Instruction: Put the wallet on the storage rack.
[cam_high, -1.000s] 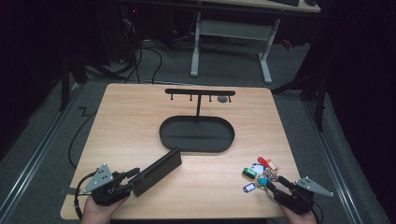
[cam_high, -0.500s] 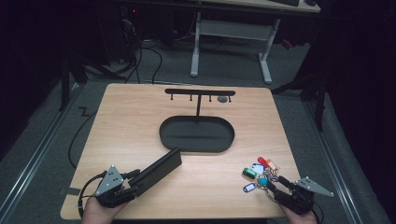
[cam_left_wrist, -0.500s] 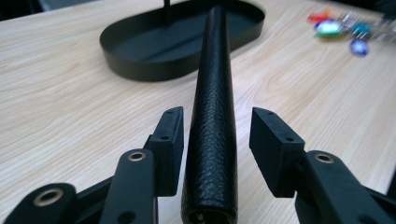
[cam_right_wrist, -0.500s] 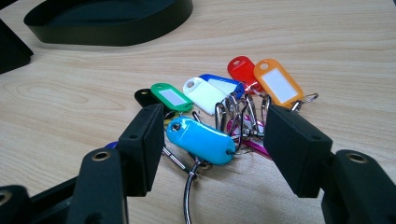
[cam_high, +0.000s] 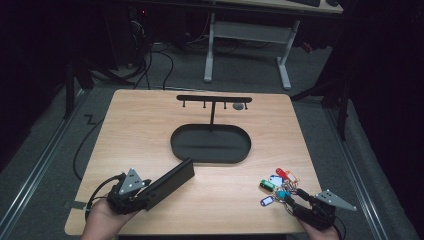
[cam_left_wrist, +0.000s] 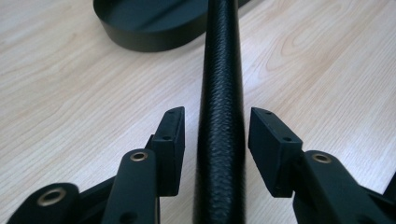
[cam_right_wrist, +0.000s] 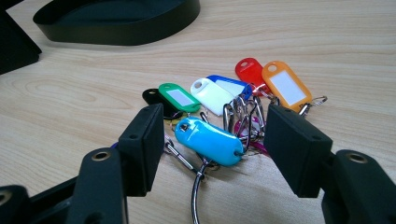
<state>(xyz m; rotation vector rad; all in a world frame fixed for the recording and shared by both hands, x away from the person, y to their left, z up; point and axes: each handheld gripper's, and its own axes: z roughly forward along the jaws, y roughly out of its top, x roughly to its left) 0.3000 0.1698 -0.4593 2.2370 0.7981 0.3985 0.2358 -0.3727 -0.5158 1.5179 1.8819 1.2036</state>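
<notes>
A long black textured case lies slantwise on the wooden table at the front left. My left gripper straddles its near end. In the left gripper view the case runs up between the pads with a gap on each side. The jaws have just been closing a little and do not press on it. At the front right lies a bunch of coloured key tags on rings. My right gripper stands open around a light blue tag, not touching it.
A black oval tray sits mid-table, and from it rises a stand with a hook bar. A small grey disc hangs at the bar's right end. Bare wood spreads to the left of the tray. The front edge runs close under both hands.
My left gripper has moved right and slightly up, farther along the near end of the black case. The right gripper and the key tags have stayed put.
</notes>
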